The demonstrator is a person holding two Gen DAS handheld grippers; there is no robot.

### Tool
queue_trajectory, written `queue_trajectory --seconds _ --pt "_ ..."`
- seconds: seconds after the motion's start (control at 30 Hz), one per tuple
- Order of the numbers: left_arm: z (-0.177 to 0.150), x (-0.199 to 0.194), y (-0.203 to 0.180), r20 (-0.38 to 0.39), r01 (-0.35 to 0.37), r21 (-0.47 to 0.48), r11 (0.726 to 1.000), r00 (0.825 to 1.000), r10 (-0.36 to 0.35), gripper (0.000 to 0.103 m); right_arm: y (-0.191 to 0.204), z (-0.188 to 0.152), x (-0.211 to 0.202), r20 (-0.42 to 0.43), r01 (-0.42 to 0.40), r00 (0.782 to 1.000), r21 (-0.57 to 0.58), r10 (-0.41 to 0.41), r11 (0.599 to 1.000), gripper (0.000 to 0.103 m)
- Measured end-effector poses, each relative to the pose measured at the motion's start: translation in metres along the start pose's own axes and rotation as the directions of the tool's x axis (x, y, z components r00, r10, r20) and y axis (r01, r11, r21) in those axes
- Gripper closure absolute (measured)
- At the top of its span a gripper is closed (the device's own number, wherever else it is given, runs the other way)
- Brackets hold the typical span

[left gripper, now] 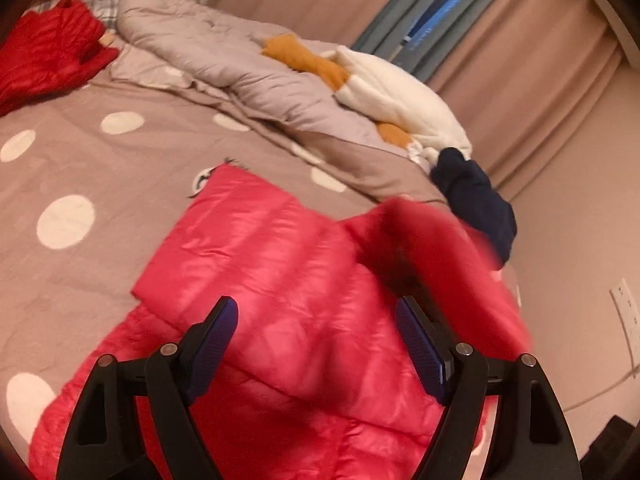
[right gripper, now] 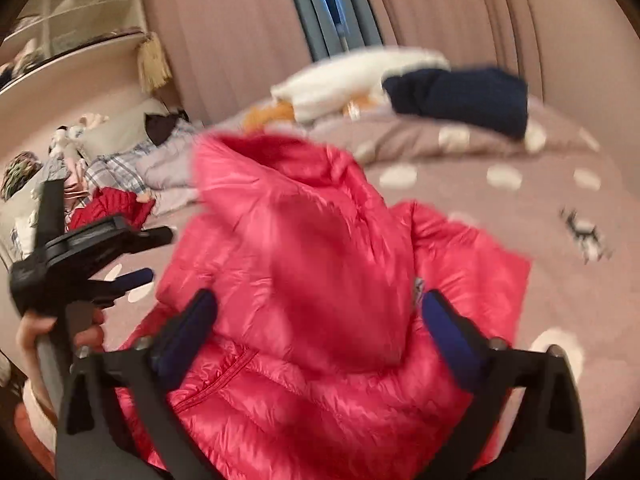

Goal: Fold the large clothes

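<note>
Here your left gripper (left gripper: 316,344) hangs over the near part of the pink jacket (left gripper: 256,264), jaws wide and holding nothing. Your right gripper (right gripper: 320,336) also stands wide, with nothing pinched; a blurred fold of the jacket (right gripper: 304,240) rises between and beyond its fingers. The jacket lies on the near part of the bed (left gripper: 120,168), one panel folded over its middle. Far left on the bed sits a red garment (left gripper: 48,52); far right, a navy one (left gripper: 476,200) beside a white one (left gripper: 400,96). Your hand (right gripper: 36,332) grips the left tool's handle.
</note>
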State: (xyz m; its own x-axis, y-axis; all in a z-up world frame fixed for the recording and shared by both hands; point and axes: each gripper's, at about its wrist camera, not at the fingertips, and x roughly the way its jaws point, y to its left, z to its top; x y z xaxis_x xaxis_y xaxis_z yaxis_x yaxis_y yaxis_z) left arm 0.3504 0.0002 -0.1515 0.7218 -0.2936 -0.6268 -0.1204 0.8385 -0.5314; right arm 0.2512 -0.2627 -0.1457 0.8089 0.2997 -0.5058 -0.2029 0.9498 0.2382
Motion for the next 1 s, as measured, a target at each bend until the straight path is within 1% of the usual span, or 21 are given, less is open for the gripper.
queue_trajectory --seconds 0.07,0.13,0.2,0.27,0.37,0.43,0.5,0.53,0.57,0.6,0.63,0.67,0.73,0.77,0.8,0.83,0.87,0.9,0.93,0.97,1.0 --pt "0.002 0.004 -0.005 -0.022 0.036 -0.002 0.999 0.999 -0.036 0.023 -0.005 0.002 -0.008 0.0 0.008 1.0 0.016 -0.008 1.0 0.001" --pt "0.007 0.013 -0.011 -0.055 0.074 -0.009 0.997 0.996 -0.074 0.023 -0.017 0.006 -0.006 -0.015 0.003 1.0 0.071 -0.002 0.997 0.0" --pt "0.012 0.024 -0.018 -0.069 0.083 0.004 0.997 0.994 -0.083 0.023 -0.037 0.006 0.002 -0.031 -0.004 0.999 0.165 0.009 0.986 0.0" --pt "0.018 0.036 -0.021 -0.092 0.082 0.003 0.997 0.992 -0.081 0.023 -0.052 0.003 0.005 -0.028 -0.035 0.999 0.251 0.043 0.967 0.0" --pt "0.027 0.053 -0.014 -0.122 0.109 -0.049 0.993 0.986 -0.114 0.023 -0.072 0.006 0.022 -0.003 -0.092 0.995 0.394 0.101 0.915 0.0" --pt "0.034 0.067 -0.011 -0.163 0.132 -0.071 0.989 0.976 -0.142 0.023 -0.082 0.01 0.038 0.018 -0.143 0.988 0.507 0.156 0.85 0.0" --pt "0.042 0.092 -0.009 -0.259 0.165 -0.118 0.979 0.947 -0.191 0.023 -0.087 0.014 0.052 0.05 -0.203 0.975 0.588 0.215 0.783 0.0" --pt "0.046 0.103 -0.009 -0.283 0.177 -0.132 0.975 0.936 -0.208 0.023 -0.088 0.02 0.06 0.072 -0.235 0.967 0.613 0.242 0.755 0.0" --pt "0.048 0.108 -0.01 -0.277 0.18 -0.137 0.974 0.937 -0.212 0.023 -0.087 0.025 0.067 0.085 -0.254 0.962 0.625 0.259 0.738 0.001" --pt "0.05 0.113 -0.011 -0.262 0.185 -0.142 0.972 0.94 -0.217 0.023 -0.085 0.031 0.076 0.085 -0.256 0.961 0.632 0.262 0.732 0.002" --pt "0.051 0.118 -0.012 -0.255 0.188 -0.146 0.971 0.941 -0.22 0.023 -0.083 0.036 0.086 0.074 -0.244 0.964 0.635 0.257 0.733 0.003" --pt "0.052 0.125 -0.014 -0.261 0.193 -0.154 0.969 0.938 -0.228 0.023 -0.081 0.041 0.095 0.056 -0.227 0.967 0.637 0.249 0.737 0.005" --pt "0.054 0.134 -0.018 -0.255 0.233 -0.167 0.958 0.928 -0.271 0.023 -0.079 0.044 0.116 0.011 -0.191 0.97 0.647 0.242 0.738 0.014" --pt "0.054 0.14 -0.021 -0.243 0.264 -0.166 0.95 0.923 -0.299 0.027 -0.08 0.043 0.126 -0.007 -0.18 0.97 0.654 0.244 0.735 0.025" --pt "0.053 0.146 -0.024 -0.231 0.268 -0.151 0.951 0.926 -0.298 0.032 -0.081 0.041 0.136 -0.023 -0.166 0.97 0.66 0.241 0.733 0.039" --pt "0.051 0.154 -0.028 -0.22 0.251 -0.122 0.96 0.936 -0.273 0.054 -0.083 0.038 0.146 -0.045 -0.139 0.974 0.657 0.223 0.741 0.047" --pt "0.045 0.165 -0.033 -0.231 0.195 -0.077 0.978 0.95 -0.208 0.073 -0.085 0.035 0.152 -0.067 -0.099 0.981 0.638 0.183 0.764 0.064" --pt "0.04 0.172 -0.033 -0.249 0.153 -0.058 0.987 0.955 -0.162 0.079 -0.084 0.033 0.159 -0.098 -0.036 0.988 0.608 0.121 0.793 0.081" --pt "0.034 0.174 -0.033 -0.248 0.119 -0.04 0.992 0.961 -0.125 0.086 -0.084 0.028 0.164 -0.134 0.026 0.989 0.58 0.064 0.814 0.084" --pt "0.03 0.168 -0.034 -0.21 0.116 -0.011 0.993 0.971 -0.115 0.089 -0.084 0.025 0.165 -0.138 0.032 0.989 0.573 0.058 0.819 0.087" --pt "0.028 0.158 -0.036 -0.169 0.124 0.018 0.992 0.978 -0.119 0.089 -0.085 0.024 0.162 -0.124 0.011 0.99 0.568 0.072 0.823 0.089"
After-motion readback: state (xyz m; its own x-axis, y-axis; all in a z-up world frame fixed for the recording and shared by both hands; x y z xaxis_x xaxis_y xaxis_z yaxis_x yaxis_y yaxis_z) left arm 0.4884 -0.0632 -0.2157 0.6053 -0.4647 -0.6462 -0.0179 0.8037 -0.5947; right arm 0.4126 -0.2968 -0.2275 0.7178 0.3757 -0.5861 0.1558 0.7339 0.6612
